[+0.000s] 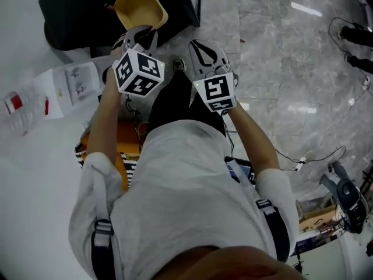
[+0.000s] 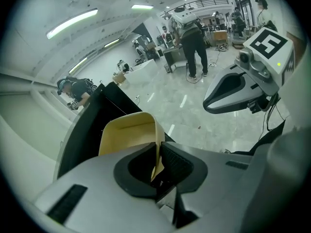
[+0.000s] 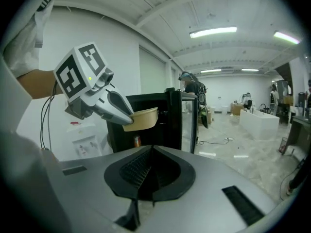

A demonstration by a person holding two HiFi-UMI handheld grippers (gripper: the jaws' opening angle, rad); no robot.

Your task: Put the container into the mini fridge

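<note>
A shallow yellow container [image 1: 140, 4] hangs in front of the black mini fridge [image 1: 70, 16], tilted. My left gripper [image 1: 140, 38] is shut on its rim; in the left gripper view the thin yellow wall [image 2: 129, 132] is pinched between the pads of the left gripper [image 2: 159, 161]. The right gripper view shows the container [image 3: 142, 119] level with the fridge [image 3: 160, 125], whose door [image 3: 189, 120] stands open. My right gripper [image 1: 205, 54] is beside the left one, shut, with nothing between its jaws [image 3: 146, 171].
A small can [image 3: 137, 141] stands inside the fridge. White papers [image 1: 70, 81] lie on the floor at the left, and cables [image 1: 309, 156] run over the grey marble floor at the right. People [image 2: 194, 38] work at benches far off.
</note>
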